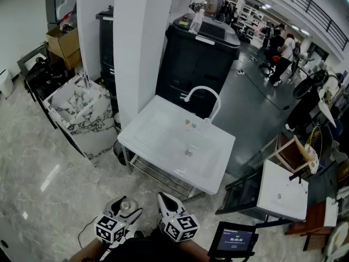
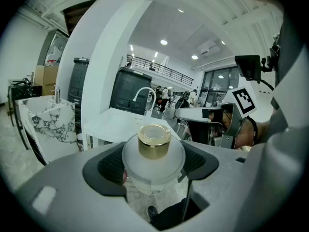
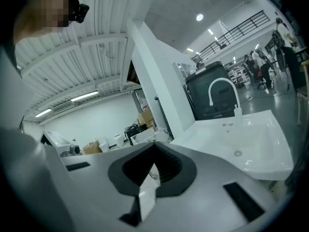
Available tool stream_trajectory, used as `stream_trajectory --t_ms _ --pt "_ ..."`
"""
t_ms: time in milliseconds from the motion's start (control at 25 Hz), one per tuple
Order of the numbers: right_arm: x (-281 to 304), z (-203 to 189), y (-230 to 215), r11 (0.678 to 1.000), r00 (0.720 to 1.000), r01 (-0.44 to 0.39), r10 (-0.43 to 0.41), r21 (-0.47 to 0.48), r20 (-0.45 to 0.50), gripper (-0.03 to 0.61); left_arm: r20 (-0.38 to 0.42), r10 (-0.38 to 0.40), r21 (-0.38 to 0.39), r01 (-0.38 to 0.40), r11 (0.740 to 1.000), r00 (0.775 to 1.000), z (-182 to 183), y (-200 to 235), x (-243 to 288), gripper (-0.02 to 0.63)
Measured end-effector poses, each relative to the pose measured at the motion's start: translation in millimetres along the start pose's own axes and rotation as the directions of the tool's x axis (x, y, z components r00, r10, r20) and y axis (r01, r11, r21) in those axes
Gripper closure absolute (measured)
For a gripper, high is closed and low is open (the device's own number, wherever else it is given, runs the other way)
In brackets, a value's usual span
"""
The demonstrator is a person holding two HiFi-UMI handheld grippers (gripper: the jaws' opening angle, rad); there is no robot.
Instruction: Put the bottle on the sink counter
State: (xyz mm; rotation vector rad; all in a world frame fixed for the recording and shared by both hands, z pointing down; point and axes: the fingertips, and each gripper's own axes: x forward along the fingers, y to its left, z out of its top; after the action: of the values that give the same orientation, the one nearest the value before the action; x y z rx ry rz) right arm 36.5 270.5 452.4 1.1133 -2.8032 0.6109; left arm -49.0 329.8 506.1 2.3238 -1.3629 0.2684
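A round frosted bottle (image 2: 153, 164) with a gold cap sits between the dark pads of my left gripper (image 2: 153, 167), which is shut on it. In the head view the same bottle (image 1: 127, 204) shows in the left gripper (image 1: 124, 208) at the bottom edge, well short of the white sink counter (image 1: 158, 125) with its curved white faucet (image 1: 203, 94). My right gripper (image 1: 170, 205) is beside the left one. Its jaws (image 3: 153, 175) are shut, with only a thin pale sliver between the pads and nothing held. The sink counter (image 3: 256, 146) lies ahead to the right.
A marble-patterned sink unit (image 1: 76, 107) stands at the left, a white pillar (image 1: 136, 42) behind the counter, and a black cabinet (image 1: 200, 56) with a plastic bottle (image 1: 196, 22) on top. A smaller white basin (image 1: 281, 192) and a tablet (image 1: 234, 239) are at the right. People stand far back.
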Motion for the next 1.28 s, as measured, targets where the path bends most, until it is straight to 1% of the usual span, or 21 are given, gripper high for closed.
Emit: stream_trajectory --t_ms 200,440,560,720,960,1040,1160,1280 --pt "-59 -9 9 1.000 1.000 0.016 -0.016 0.011 0.011 0.583 -0.003 -0.032 0.035 0.032 0.999 0.999 -10 -57 -14 0.278" --pt "-121 -14 -14 0.998 0.998 0.049 -0.050 0.037 0.043 0.583 -0.028 -0.061 0.068 0.062 0.996 0.998 -18 -119 -1 0.278" --pt "-139 -17 -26 0.997 0.998 0.045 -0.048 0.067 0.045 0.583 -0.051 -0.062 0.082 0.066 0.994 0.997 -21 -142 5 0.278" --pt "-154 -9 -34 0.997 0.998 0.006 -0.011 0.074 0.068 0.583 -0.056 -0.031 0.091 0.036 0.995 0.998 -19 -160 11 0.278" --pt "-171 7 -44 0.998 0.994 -0.050 0.045 0.045 0.104 0.583 -0.023 0.024 0.097 -0.022 0.995 0.999 -9 -180 20 0.278" --pt "-174 5 -47 0.997 0.993 -0.066 0.061 0.047 0.100 0.583 -0.014 0.042 0.093 -0.041 0.995 0.999 -11 -185 21 0.278" --pt "-176 -1 -52 0.995 0.994 -0.085 0.080 0.061 0.071 0.583 -0.011 0.061 0.064 -0.060 0.996 0.998 -16 -190 22 0.278" --pt "-174 -3 -54 0.993 0.994 -0.099 0.096 0.067 0.049 0.583 -0.010 0.085 0.041 -0.085 0.996 0.996 -17 -187 22 0.278"
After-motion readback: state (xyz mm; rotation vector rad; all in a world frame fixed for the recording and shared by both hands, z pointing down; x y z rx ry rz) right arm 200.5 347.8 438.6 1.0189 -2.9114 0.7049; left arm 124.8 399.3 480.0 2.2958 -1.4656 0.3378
